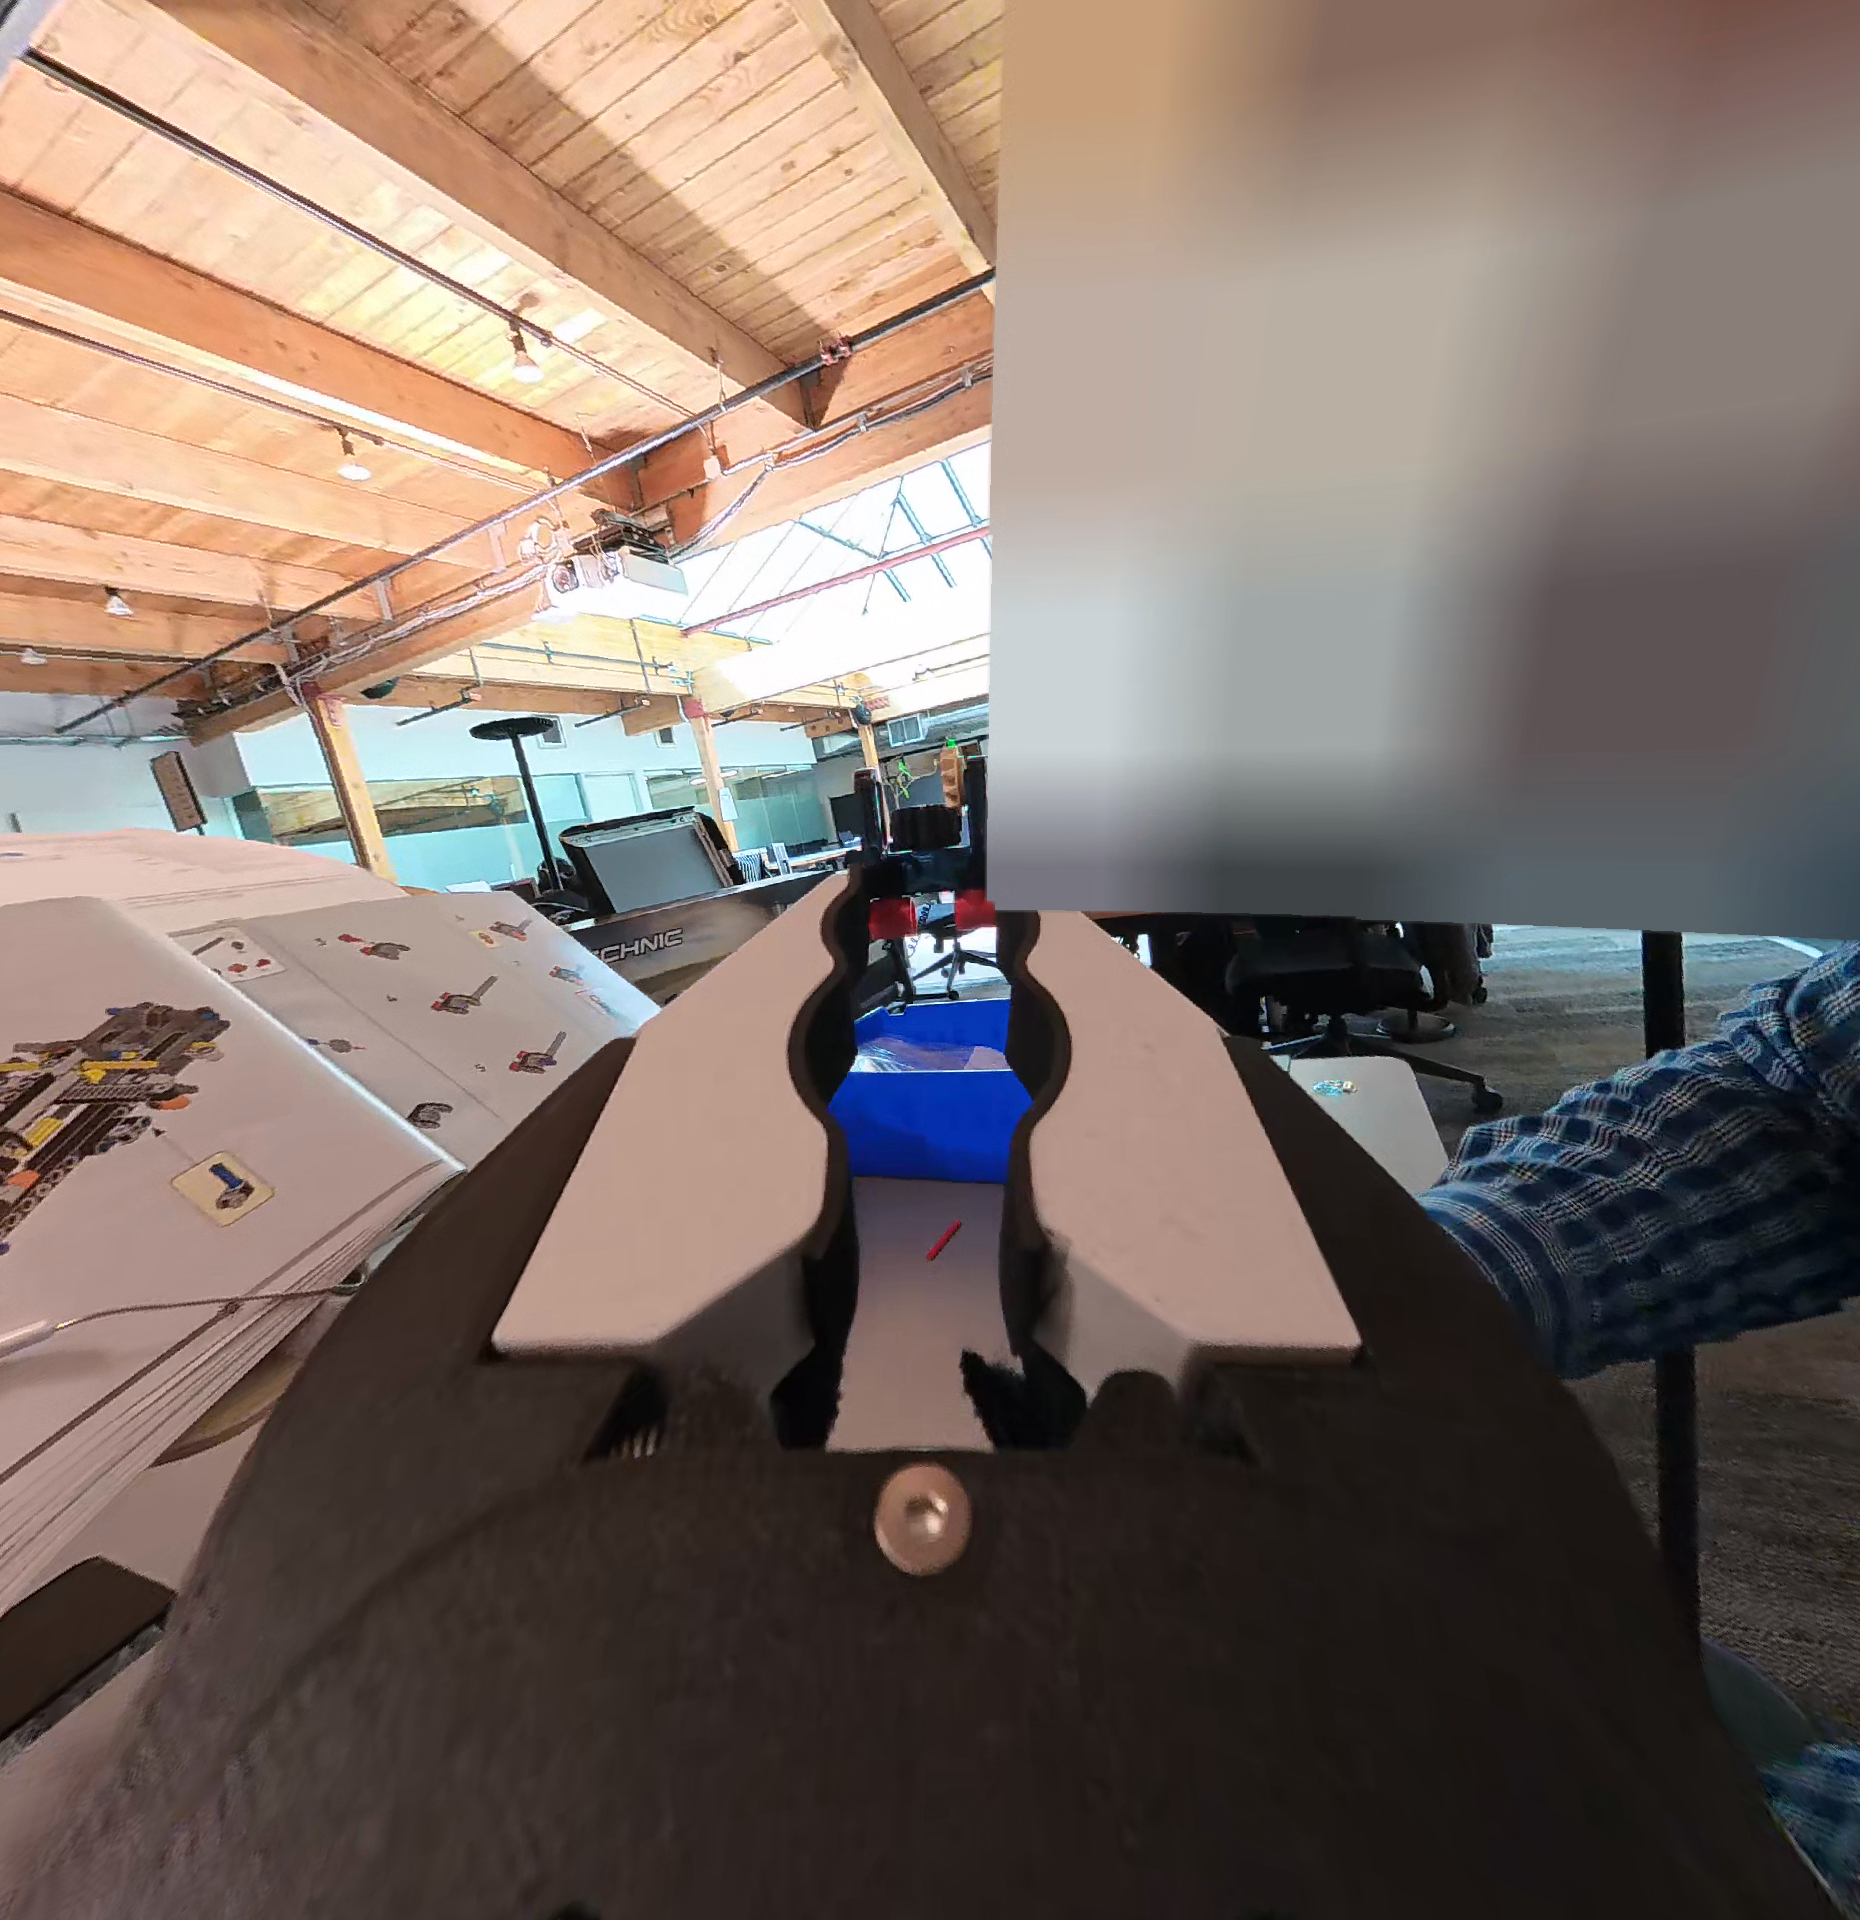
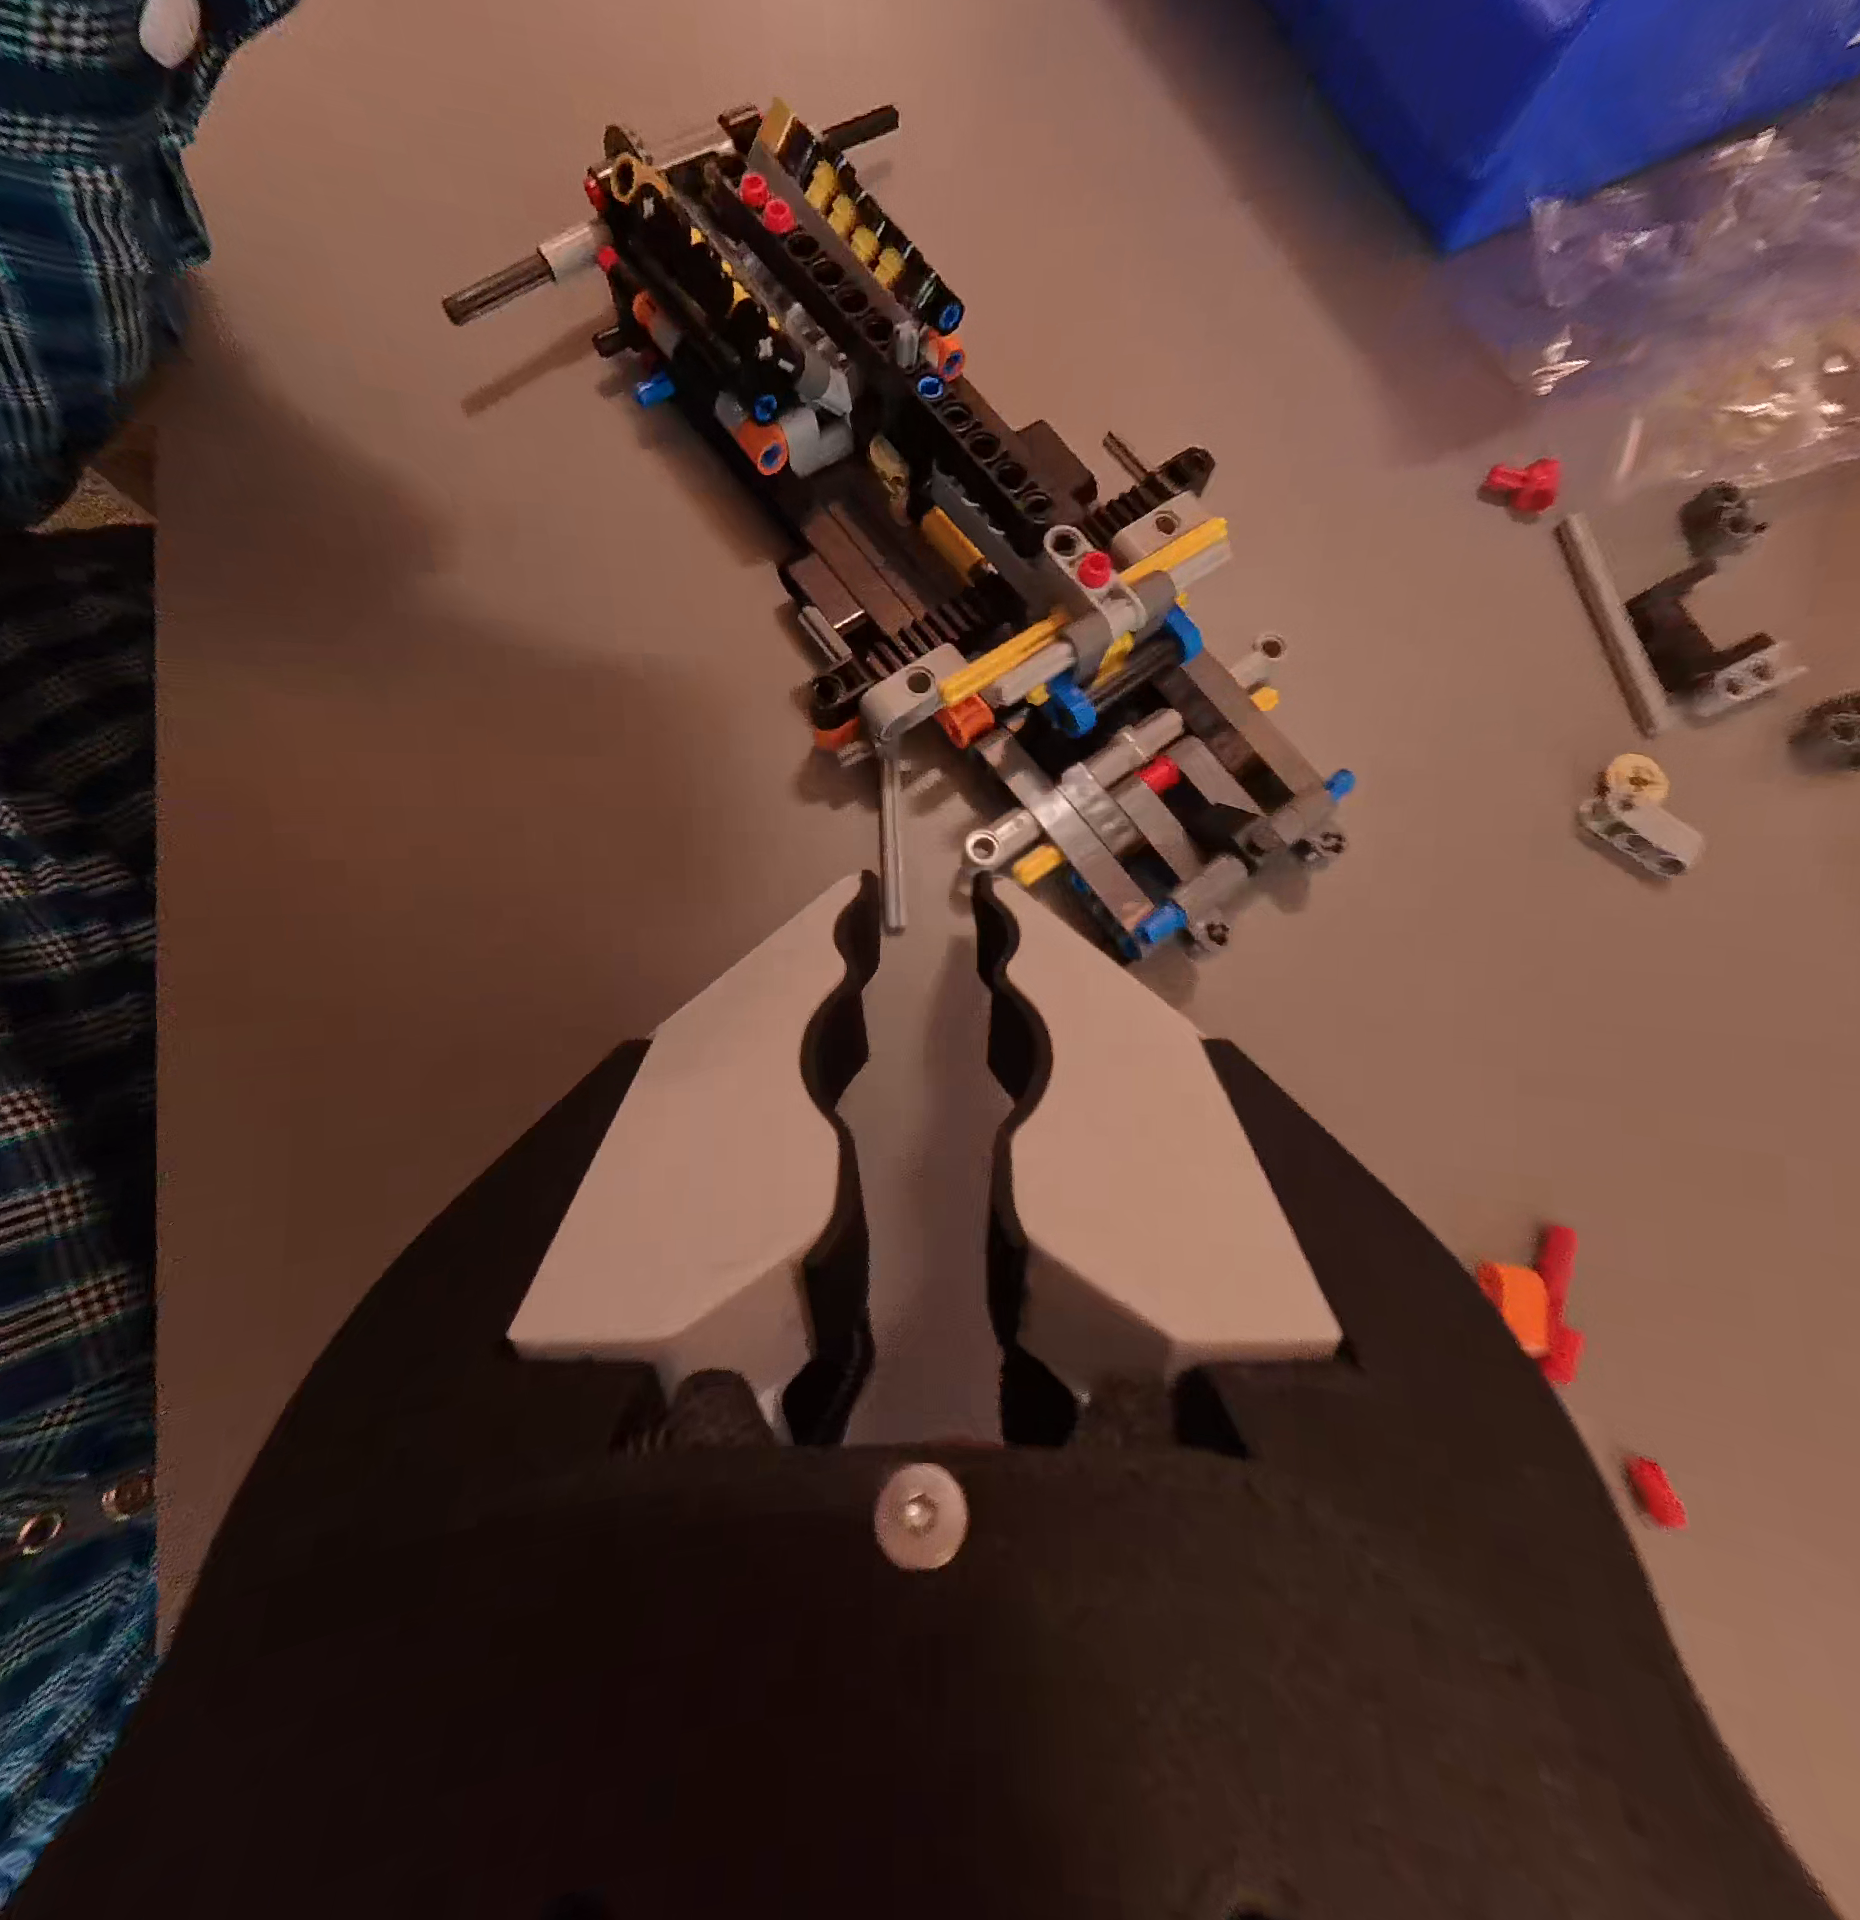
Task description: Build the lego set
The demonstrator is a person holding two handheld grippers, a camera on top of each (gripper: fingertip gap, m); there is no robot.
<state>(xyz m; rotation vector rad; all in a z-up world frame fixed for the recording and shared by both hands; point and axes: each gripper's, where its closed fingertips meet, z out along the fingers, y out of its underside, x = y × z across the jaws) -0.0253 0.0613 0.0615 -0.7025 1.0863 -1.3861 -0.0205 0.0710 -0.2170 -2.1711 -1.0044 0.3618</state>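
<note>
In the left wrist view my left gripper [image 1: 921, 920] is raised off the table and shut on a small black lego assembly [image 1: 921, 847] with two red pins at its lower end. Its upper right part is hidden by a blurred patch. In the right wrist view a long, multi-coloured lego chassis [image 2: 905, 499] lies diagonally on the grey table [image 2: 386, 727]. My right gripper [image 2: 924, 888] is open and empty just above the table, at the chassis's near end. A thin grey axle [image 2: 893, 831] hanging from the chassis reaches down between its tips.
Loose parts lie right of the chassis: a red pin [image 2: 1523, 483], a grey axle with a black bracket [image 2: 1684, 644], a grey-beige connector [image 2: 1643, 816], orange and red pieces [image 2: 1528, 1304]. A blue box [image 2: 1528, 83] and plastic bag [image 2: 1736, 291] stand far right. An open instruction book [image 1: 178, 1091] is on the left. One gripper's finger ends stand about 25 cm off the other's. The grey-beige connector [image 2: 1643, 816] lies some 15 cm from my right tips, 30 cm from my left tips.
</note>
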